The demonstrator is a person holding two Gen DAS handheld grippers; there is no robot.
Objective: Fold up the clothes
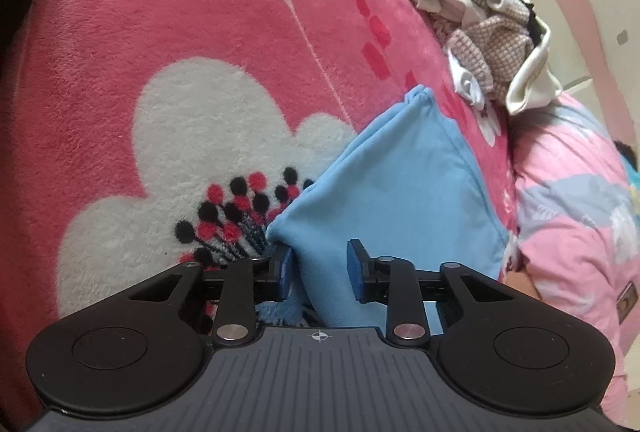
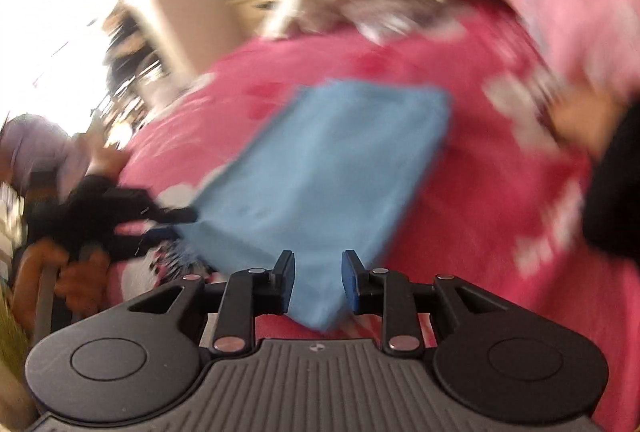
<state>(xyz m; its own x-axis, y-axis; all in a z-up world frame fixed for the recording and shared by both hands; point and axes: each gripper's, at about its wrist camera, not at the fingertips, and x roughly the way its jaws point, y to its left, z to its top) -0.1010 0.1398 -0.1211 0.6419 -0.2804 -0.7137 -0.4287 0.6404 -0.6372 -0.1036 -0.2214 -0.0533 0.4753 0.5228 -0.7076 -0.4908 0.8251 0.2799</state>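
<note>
The blue garment (image 1: 400, 192) lies as a flat rectangle on the pink fleece blanket (image 1: 160, 52), its near edge reaching between the fingers of both grippers. It looks light, soft and limp, likely to sag and slide on the plush pile, so corners and doubled edges are the sound places to pinch. The left gripper (image 1: 318, 268) stands part-open, its jaws astride the cloth's near corner without clamping it. The right gripper (image 2: 318, 282) also shows a gap; through the motion blur it seems to straddle the other near corner, not squeeze it. Toward the blanket's far edge sits a heap of clothes (image 1: 480, 16); a pink quilt (image 1: 580, 212) crowds one side, and the other side is open blanket.
</note>
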